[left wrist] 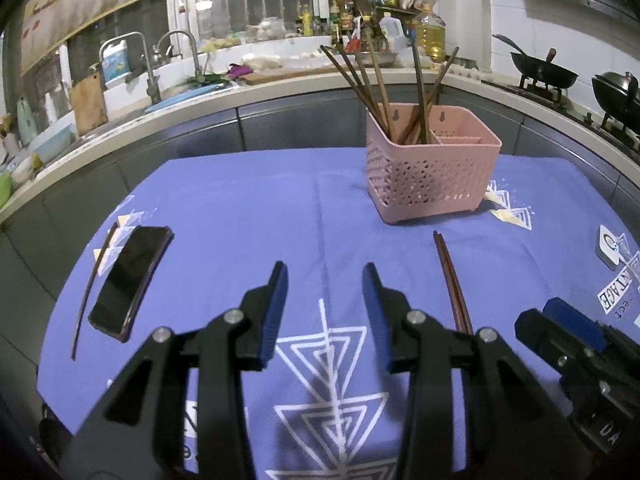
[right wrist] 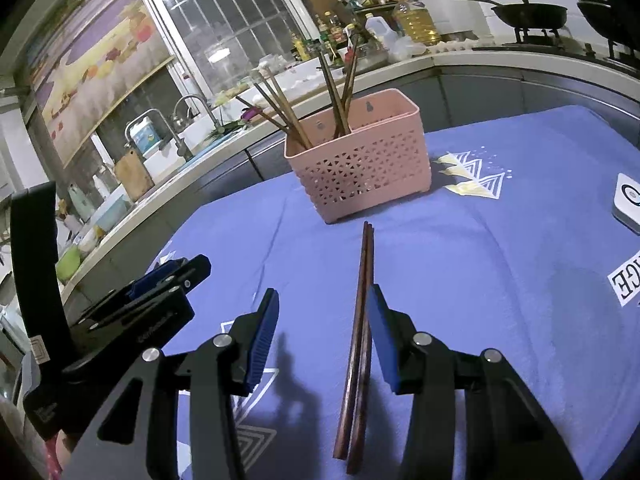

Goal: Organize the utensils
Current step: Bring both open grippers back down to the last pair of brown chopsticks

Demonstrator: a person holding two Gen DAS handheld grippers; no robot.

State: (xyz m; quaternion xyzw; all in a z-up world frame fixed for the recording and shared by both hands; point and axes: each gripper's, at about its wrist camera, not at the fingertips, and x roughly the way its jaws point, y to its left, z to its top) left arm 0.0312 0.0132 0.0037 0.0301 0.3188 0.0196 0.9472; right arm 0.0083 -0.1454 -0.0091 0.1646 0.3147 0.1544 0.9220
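Observation:
A pink perforated utensil basket [left wrist: 430, 168] [right wrist: 360, 166] stands at the far side of the blue tablecloth and holds several brown chopsticks [left wrist: 384, 88] [right wrist: 332, 88]. A pair of brown chopsticks [left wrist: 452, 284] [right wrist: 360, 328] lies flat on the cloth in front of it. My right gripper [right wrist: 323, 320] is open, and the pair lies between its fingers, close to the right finger. My left gripper [left wrist: 325, 300] is open and empty above the cloth, left of that pair. One more single chopstick [left wrist: 90, 288] lies at the left beside a phone.
A black phone [left wrist: 128, 280] lies on the cloth at the left. A small white device [left wrist: 610, 246] [right wrist: 628, 200] sits at the right edge. The table [left wrist: 240, 200] stands against a kitchen counter with a sink, bottles and woks behind.

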